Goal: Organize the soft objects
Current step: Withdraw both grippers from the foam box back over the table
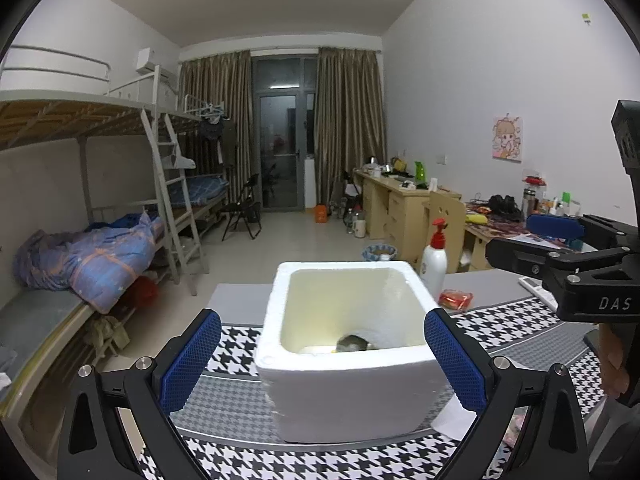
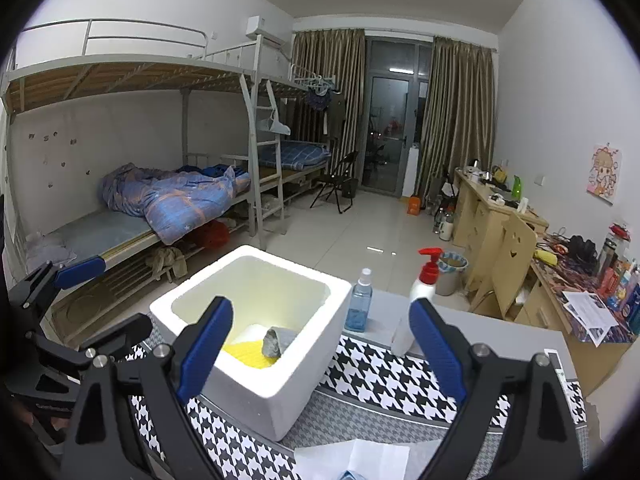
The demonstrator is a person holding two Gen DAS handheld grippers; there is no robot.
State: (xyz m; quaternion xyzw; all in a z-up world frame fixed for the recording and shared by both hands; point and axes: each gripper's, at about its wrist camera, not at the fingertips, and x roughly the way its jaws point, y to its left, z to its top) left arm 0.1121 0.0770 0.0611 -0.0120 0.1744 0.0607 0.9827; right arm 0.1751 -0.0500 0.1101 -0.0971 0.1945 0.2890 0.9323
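Note:
A white foam box (image 1: 344,392) (image 2: 256,392) stands on the houndstooth cloth. Inside lie a rolled grey soft item (image 2: 274,342) (image 1: 354,344), a yellow cloth (image 2: 248,354) and something white under them. My left gripper (image 1: 322,364) is open and empty, its fingers either side of the box's near wall. My right gripper (image 2: 322,344) is open and empty, above the box's right front corner. The right gripper also shows in the left wrist view (image 1: 560,256), the left one in the right wrist view (image 2: 76,280).
A white pump bottle with red top (image 1: 434,262) (image 2: 420,292) and a blue spray bottle (image 2: 360,304) stand behind the box. A red packet (image 1: 456,300) lies beside it. White paper (image 2: 360,458) lies at the near edge. Bunk beds left, cluttered desks right.

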